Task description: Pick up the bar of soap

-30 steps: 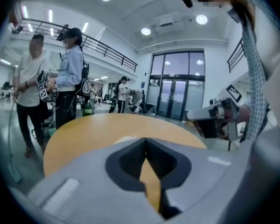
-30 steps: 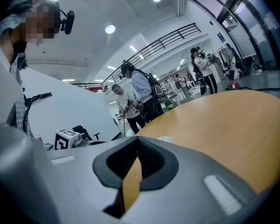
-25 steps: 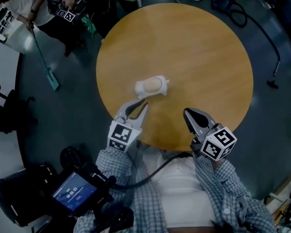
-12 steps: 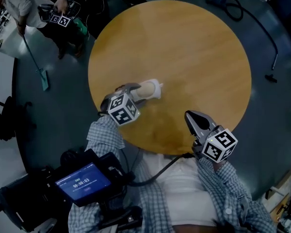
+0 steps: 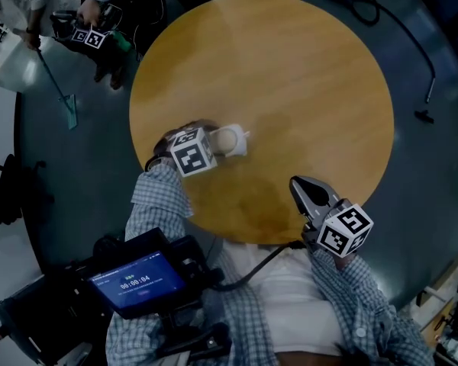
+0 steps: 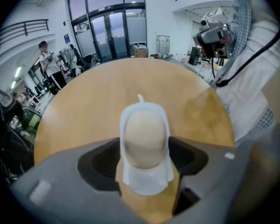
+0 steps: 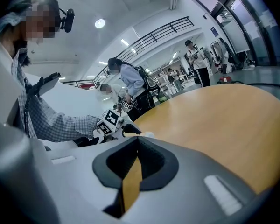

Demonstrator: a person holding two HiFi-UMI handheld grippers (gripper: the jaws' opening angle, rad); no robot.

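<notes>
One bar of soap: pale beige oval lying in a white dish, with the left gripper astride both.
Place: the white dish sits flat on the round wooden table, in its left half, not far from the edge on the person's side.
State of left gripper: low at the table, jaws opening and spread wide, one on each side of the dish; whether the pads touch its sides cannot be told.
State of right gripper: over the table's near edge, well apart from the soap, jaws together at the tips, nothing held.
</notes>
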